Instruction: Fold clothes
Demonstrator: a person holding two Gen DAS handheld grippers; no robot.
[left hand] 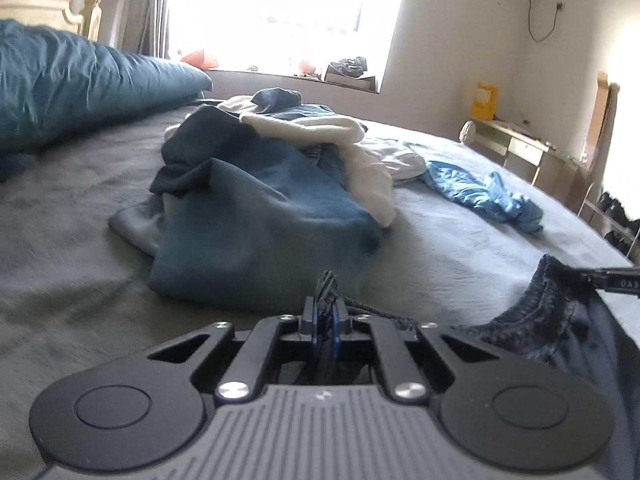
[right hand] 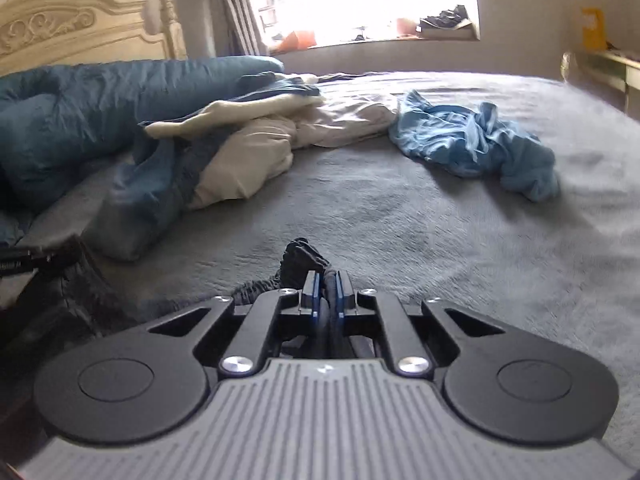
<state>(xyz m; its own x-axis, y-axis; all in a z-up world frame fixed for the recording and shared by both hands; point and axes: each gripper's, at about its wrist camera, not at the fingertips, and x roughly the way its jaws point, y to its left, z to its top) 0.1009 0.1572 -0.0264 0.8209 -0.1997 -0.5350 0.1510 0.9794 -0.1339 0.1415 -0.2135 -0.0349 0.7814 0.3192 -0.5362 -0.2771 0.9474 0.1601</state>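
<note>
The left gripper [left hand: 325, 312] is clamped on a bunched edge of a dark navy garment [left hand: 552, 320], and the right gripper [right hand: 327, 292] is pinched tight on another fold of the same garment [right hand: 68, 292], which looks like its gathered waistband. The cloth spans sideways between the two tools, so its long axis runs from one hand to the other, just above the near edge of the bed [left hand: 72, 240], with the rest hanging toward the person. Neither hand is nearer; each already holds an end. Further up the bed lie one heap of blue and white clothes [left hand: 256, 200], one light blue garment [right hand: 472, 144] apart from it, and one teal duvet [left hand: 72, 80] by the headboard.
</note>
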